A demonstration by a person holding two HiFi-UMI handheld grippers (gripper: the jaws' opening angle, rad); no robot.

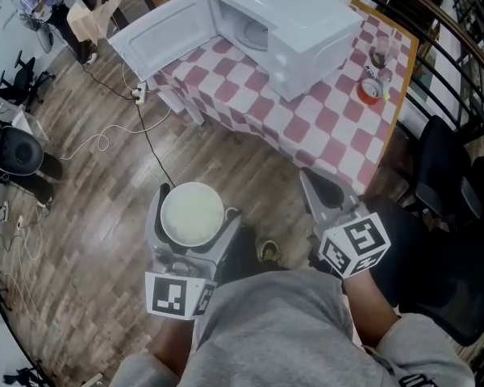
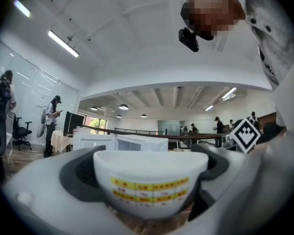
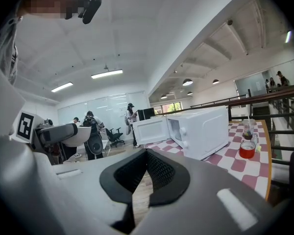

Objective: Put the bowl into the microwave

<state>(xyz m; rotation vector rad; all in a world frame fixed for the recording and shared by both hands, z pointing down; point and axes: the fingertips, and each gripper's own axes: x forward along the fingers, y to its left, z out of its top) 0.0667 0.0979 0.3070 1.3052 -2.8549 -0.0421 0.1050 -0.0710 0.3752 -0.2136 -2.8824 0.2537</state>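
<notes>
Two tools: the left tool (image 1: 190, 218) pinches a white bowl (image 2: 150, 179), the right tool (image 1: 310, 182) is pressed together; open microwave (image 1: 294, 22) on desk (image 1: 323, 127) at twelve o'clock

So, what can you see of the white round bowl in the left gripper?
The white round bowl looks like smooth plastic, with two yellow label strips across its side. It sits upright, its pale inside apparently empty. The left gripper clamps it between dark padded jaws touching both sides, above the wooden floor, short of the open white microwave.

open-plan office hall: swivel chairs (image 3: 112, 135), glass partition walls (image 3: 105, 109), ceiling strip lights (image 2: 63, 43)
</notes>
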